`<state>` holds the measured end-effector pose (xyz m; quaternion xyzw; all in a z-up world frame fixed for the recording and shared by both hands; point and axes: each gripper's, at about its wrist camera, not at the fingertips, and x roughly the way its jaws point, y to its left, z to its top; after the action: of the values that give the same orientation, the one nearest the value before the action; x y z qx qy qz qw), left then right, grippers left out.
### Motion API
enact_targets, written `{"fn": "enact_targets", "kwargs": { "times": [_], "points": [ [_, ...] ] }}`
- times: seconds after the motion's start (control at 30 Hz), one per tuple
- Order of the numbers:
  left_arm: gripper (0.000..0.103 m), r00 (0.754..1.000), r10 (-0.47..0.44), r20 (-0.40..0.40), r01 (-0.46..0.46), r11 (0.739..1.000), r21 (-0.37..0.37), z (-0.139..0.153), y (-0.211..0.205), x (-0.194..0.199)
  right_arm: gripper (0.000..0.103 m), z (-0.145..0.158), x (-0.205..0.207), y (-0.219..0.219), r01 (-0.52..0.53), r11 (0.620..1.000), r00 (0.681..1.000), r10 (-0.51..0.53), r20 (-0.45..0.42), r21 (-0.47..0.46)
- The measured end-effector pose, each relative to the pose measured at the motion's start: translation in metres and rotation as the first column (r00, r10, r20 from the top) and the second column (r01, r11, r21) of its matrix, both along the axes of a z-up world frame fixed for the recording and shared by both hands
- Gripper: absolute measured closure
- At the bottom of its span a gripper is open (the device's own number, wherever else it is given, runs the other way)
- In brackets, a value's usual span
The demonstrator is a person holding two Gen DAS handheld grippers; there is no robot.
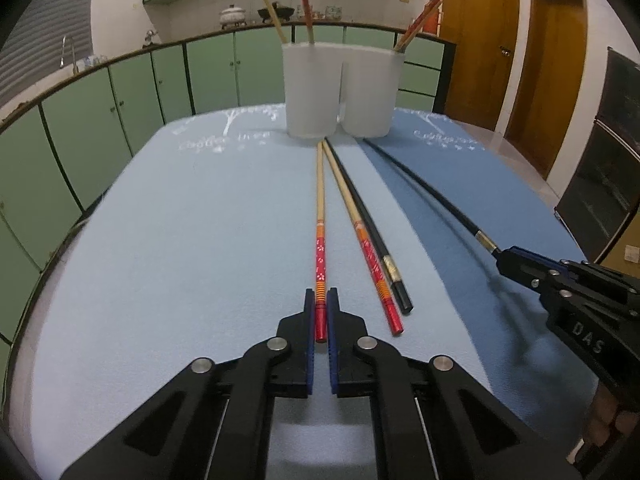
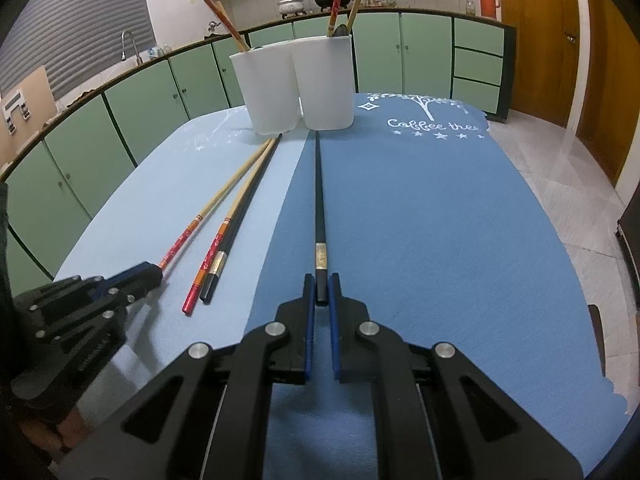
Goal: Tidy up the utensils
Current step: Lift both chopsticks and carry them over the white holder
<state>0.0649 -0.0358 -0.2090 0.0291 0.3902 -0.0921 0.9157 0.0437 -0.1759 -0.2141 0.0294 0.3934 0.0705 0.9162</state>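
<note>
We have both tools clamped on the thick ends nearest us so each stick can be swung tip-first toward the white holder [image 1: 340, 92]: our left gripper [image 1: 321, 312] is closed tight on the lacquered red butt of a bamboo chopstick [image 1: 320, 216], and our right gripper [image 2: 321, 290] is closed on a slim black chopstick [image 2: 319, 192] with a metal band. Both sticks lie on the felt-like blue mats in front of the holder, tips toward its base, with another red and black pair [image 1: 368, 232] between them, while smooth translucent twin cups already stand several sticks upright

Four chopsticks [image 1: 320, 216] lie on the mat, tips toward white holders [image 1: 342, 90].
</note>
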Motion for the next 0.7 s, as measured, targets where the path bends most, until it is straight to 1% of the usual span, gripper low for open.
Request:
{"fn": "enact_targets", "kwargs": {
  "times": [0.17,0.43,0.53,0.7],
  "points": [
    [0.097,0.999,-0.011,0.054,0.01,1.0,0.009,0.023,0.001,-0.007,0.097,0.013,0.0,-0.002,-0.002,1.0,1.0,0.002,0.021,-0.005],
    [0.097,0.989,-0.017,0.146,0.02,1.0,-0.022,0.069,0.005,-0.007,0.097,0.047,0.001,-0.008,-0.012,1.0,0.998,0.011,0.068,0.001],
    [0.097,0.986,-0.017,0.168,0.024,0.999,-0.037,0.083,0.008,-0.004,0.097,0.065,0.004,-0.012,-0.014,1.0,0.995,0.014,0.097,0.005],
    [0.097,0.972,-0.018,0.234,0.032,0.998,-0.059,0.114,0.011,0.004,0.097,0.097,0.01,-0.019,-0.022,0.999,0.988,0.018,0.153,0.025]
  ]
}}
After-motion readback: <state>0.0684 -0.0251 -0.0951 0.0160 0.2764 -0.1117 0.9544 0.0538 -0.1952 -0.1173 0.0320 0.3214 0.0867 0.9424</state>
